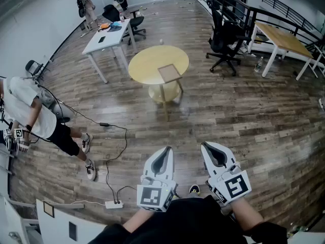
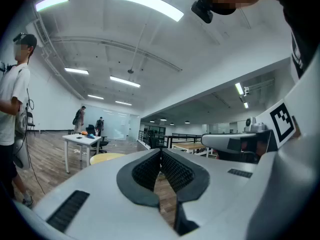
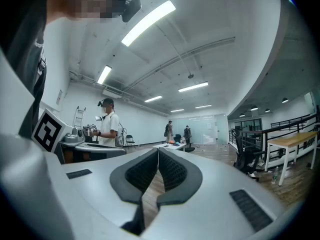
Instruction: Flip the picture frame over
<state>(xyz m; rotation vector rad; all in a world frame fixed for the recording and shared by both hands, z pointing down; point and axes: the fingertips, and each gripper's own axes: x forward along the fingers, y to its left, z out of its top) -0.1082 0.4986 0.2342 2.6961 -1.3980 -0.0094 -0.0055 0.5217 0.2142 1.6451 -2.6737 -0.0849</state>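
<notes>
A brown picture frame (image 1: 169,73) lies flat on the round yellow table (image 1: 147,65), well ahead of me across the wood floor. My left gripper (image 1: 164,151) and right gripper (image 1: 207,147) are held side by side close to my body, far short of the table. Both point level and forward. In the left gripper view the left gripper (image 2: 160,151) has its dark pads meeting at the tips, with nothing between them. The right gripper (image 3: 158,151) looks the same in its own view, shut and empty. The table's edge (image 2: 107,157) shows just left of the left jaws.
A person (image 1: 35,117) with grippers stands at the left, with a cable (image 1: 109,131) and power strip (image 1: 113,204) on the floor. A white desk (image 1: 107,38) and black office chairs (image 1: 226,42) flank the round table. A wooden desk (image 1: 282,39) and railing sit at right.
</notes>
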